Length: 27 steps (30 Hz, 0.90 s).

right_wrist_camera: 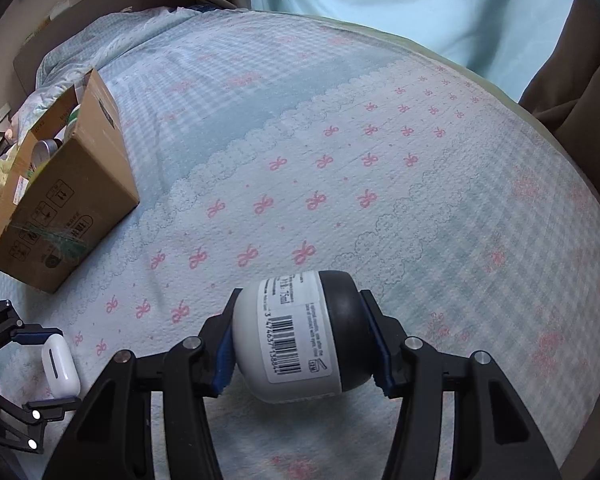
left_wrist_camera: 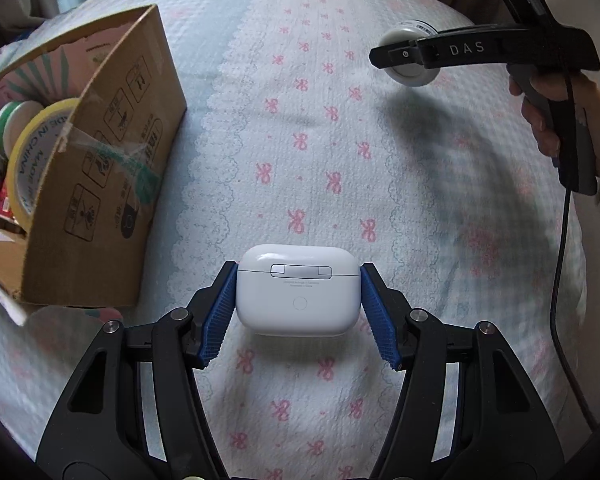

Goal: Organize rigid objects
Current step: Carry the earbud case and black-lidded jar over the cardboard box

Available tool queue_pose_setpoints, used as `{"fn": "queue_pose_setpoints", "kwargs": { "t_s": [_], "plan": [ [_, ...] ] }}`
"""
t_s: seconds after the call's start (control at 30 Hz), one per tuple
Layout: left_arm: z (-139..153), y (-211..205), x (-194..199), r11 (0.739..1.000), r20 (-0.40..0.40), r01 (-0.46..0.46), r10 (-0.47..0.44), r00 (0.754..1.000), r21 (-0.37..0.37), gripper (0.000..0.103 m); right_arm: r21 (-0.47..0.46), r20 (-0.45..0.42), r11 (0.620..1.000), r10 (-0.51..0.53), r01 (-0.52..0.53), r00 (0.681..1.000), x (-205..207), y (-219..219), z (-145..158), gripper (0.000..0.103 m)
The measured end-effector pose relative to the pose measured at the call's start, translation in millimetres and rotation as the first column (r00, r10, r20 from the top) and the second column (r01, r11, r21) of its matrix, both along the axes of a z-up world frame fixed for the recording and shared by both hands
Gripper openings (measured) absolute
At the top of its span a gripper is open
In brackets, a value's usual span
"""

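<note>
My left gripper is shut on a white earbuds case, hinge side up, just above the bedspread. It also shows in the right wrist view at the lower left. My right gripper is shut on a small white jar with a black cap, held sideways, barcode label up. In the left wrist view the jar shows at the upper right between the black fingers. An open cardboard box stands at the left, holding tape rolls and a tin; it also shows in the right wrist view.
A bedspread with pink bows covers the bed. A yellow tape roll leans inside the box. A black cable hangs from the right gripper's handle. Light blue curtain hangs beyond the bed's far edge.
</note>
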<state>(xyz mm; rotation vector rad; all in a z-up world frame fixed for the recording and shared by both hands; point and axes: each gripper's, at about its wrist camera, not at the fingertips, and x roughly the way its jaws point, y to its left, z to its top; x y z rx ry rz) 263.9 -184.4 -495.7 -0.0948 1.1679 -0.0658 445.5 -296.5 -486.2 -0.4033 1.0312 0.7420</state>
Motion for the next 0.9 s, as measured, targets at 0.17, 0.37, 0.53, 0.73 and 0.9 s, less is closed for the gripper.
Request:
{"fn": "queue_pose_setpoints", "kwargs": {
  "t_s": [0.17,0.37,0.53,0.73,0.9],
  "plan": [
    [36,4,0,1.000,0.046,0.002,-0.002,0.999,-0.017,0.057,0.049,-0.007,0.995,-0.081,0.082,0.997,-21,-5,35,0.050],
    [100,12,-1,0.998,0.108,0.020,-0.015,0.994,-0.052,0.057,0.081,-0.015,0.972,-0.218,0.218,0.976,-48,-11,96,0.050],
    [158,28,-6,0.996,0.149,0.018,-0.004,0.989,-0.091,0.057,0.075,-0.002,0.952,-0.297,0.296,0.955,-85,-5,154,0.050],
    [218,64,-13,0.992,0.173,0.032,-0.010,0.985,-0.122,0.058,0.087,0.004,0.915,-0.395,0.393,0.919,-126,13,218,0.050],
    [250,114,-16,0.992,0.188,0.048,-0.026,0.982,-0.114,0.057,0.061,0.048,0.900,-0.435,0.432,0.899,-168,57,250,0.050]
  ]
}}
